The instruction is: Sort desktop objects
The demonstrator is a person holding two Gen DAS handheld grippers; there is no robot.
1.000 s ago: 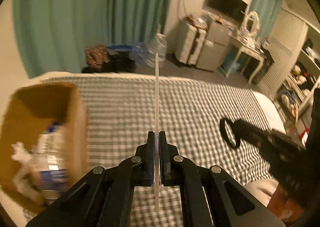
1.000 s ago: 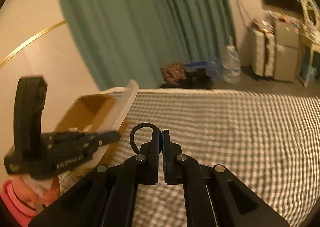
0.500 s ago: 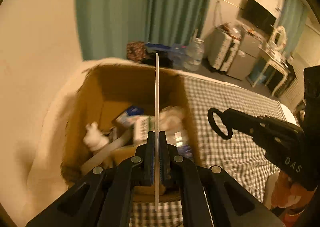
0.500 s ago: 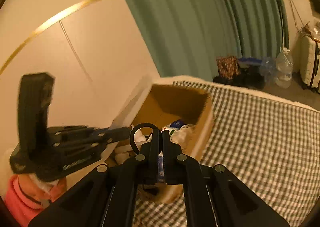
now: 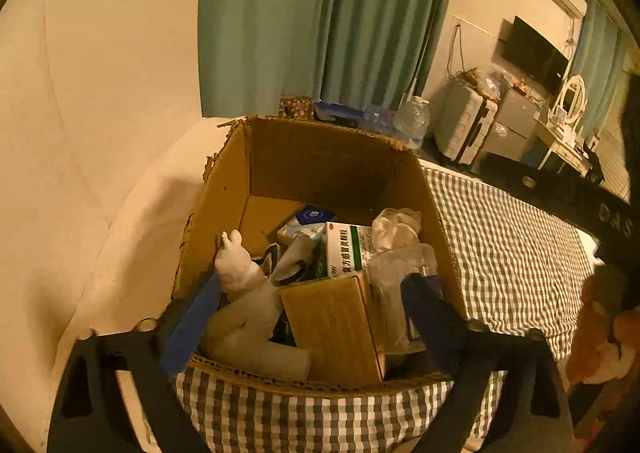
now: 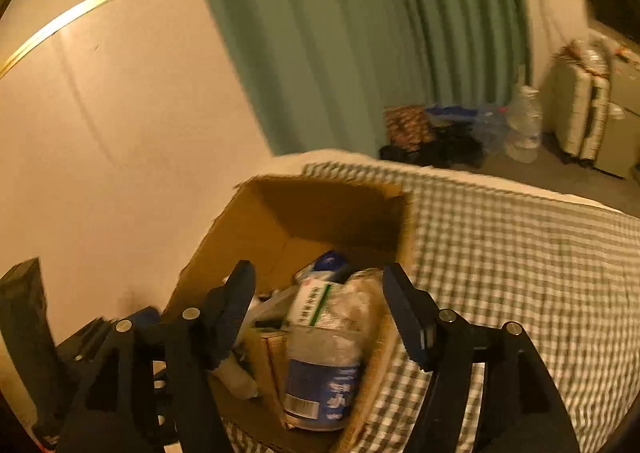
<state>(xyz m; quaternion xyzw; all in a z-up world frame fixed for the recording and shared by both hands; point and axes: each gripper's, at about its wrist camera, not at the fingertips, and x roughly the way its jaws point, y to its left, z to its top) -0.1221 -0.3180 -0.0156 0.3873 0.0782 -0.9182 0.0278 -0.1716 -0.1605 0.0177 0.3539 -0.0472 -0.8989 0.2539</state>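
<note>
Jaws of both grippers are opening, nothing visible between either pair. Left gripper [image 5: 310, 317] stands wide above the near rim of the cardboard box [image 5: 320, 157]; right gripper [image 6: 316, 313] is parted over the same box from its right side.

A second ago the left jaws were clamped on a thin, flat pale strip and the right jaws on a black ring-shaped piece. Neither object is between the jaws now. Judged: both have just been let go into the box. I cannot pick either out among the contents.

Box sits on the checked bed cover [image 5: 512, 253], at the corner nearest the wall. Inside it:
- white-and-green carton [image 5: 348, 249], upright, about centre
- small brown carton [image 5: 336, 329], against the near wall
- clear plastic bottle [image 6: 324, 373], lying along the right wall
- white figure [image 5: 236, 265], toward the left wall
- blue-and-white packet [image 5: 304, 221], behind the white-and-green carton

Meaning for the task: two more items appear sorted. Bed cover right of the box shows nothing loose in these views. Next step, likely: withdraw both grippers and look for what remains.
</note>
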